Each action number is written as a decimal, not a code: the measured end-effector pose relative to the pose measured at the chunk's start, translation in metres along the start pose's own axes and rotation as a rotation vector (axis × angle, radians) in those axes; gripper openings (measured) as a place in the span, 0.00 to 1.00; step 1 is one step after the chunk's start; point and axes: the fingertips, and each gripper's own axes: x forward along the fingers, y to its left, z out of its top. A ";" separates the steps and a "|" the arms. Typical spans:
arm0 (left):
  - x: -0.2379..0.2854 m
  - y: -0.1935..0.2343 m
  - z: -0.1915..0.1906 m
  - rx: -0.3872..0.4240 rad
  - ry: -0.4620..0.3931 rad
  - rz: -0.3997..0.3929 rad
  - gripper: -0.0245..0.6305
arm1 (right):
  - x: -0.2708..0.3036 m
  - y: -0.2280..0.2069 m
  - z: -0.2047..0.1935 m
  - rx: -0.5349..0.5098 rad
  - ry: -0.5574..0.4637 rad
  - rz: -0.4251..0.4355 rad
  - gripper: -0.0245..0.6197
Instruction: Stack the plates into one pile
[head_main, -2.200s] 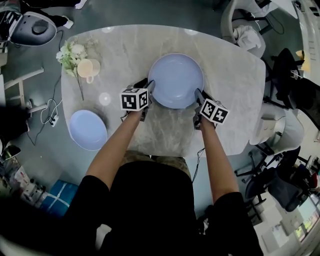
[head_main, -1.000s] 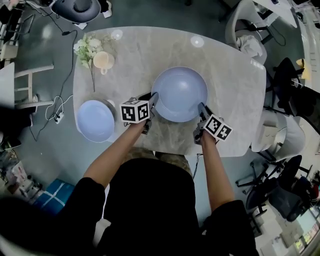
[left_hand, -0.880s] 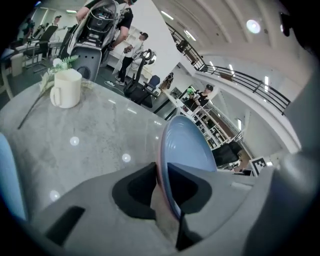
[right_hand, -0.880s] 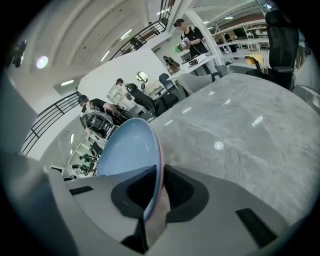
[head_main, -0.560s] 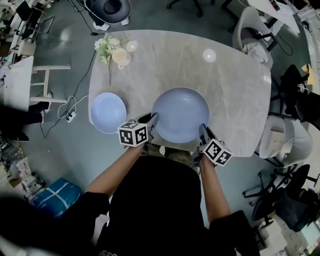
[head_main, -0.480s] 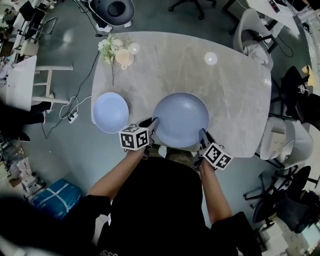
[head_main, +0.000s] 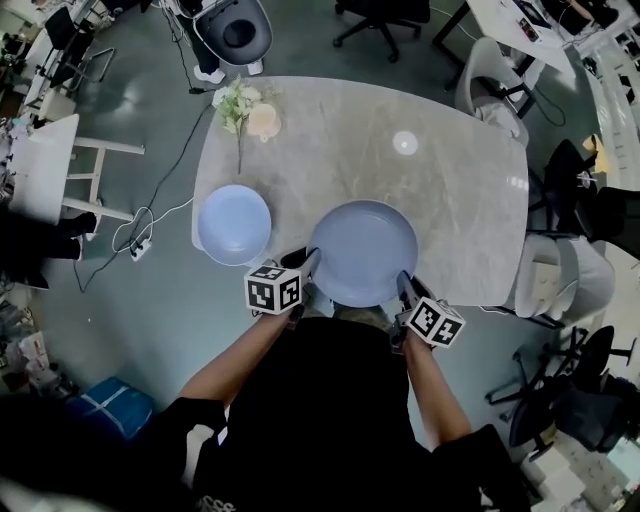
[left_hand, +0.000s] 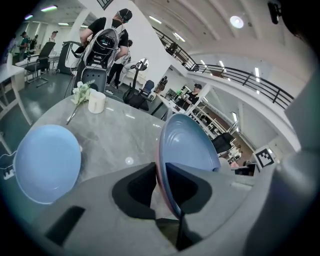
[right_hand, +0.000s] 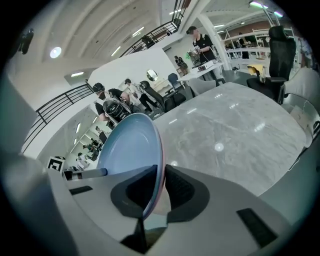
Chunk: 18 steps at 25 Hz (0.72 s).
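Observation:
A large pale blue plate hangs over the near edge of the grey marble table, held up between both grippers. My left gripper is shut on the plate's left rim. Opposite it, my right gripper is shut on the right rim. A smaller blue plate lies flat at the table's left edge, also visible in the left gripper view as the small plate, to the left of the held plate.
A cream mug and white flowers sit at the table's far left corner. A round black device stands on the floor beyond. Office chairs crowd the right side. Cables trail on the floor to the left.
Both grippers have lifted the large plate off the table and drawn it back toward the near edge. The view has shifted, so the small plate now sits closer to the left gripper.

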 end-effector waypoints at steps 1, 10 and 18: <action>-0.007 0.004 -0.001 0.009 -0.004 -0.005 0.14 | -0.001 0.007 -0.005 0.001 -0.002 -0.004 0.11; -0.113 0.082 -0.040 -0.010 -0.049 0.042 0.15 | 0.016 0.105 -0.080 -0.036 0.031 0.027 0.11; -0.207 0.146 -0.074 -0.050 -0.154 0.111 0.15 | 0.032 0.188 -0.149 -0.124 0.101 0.072 0.11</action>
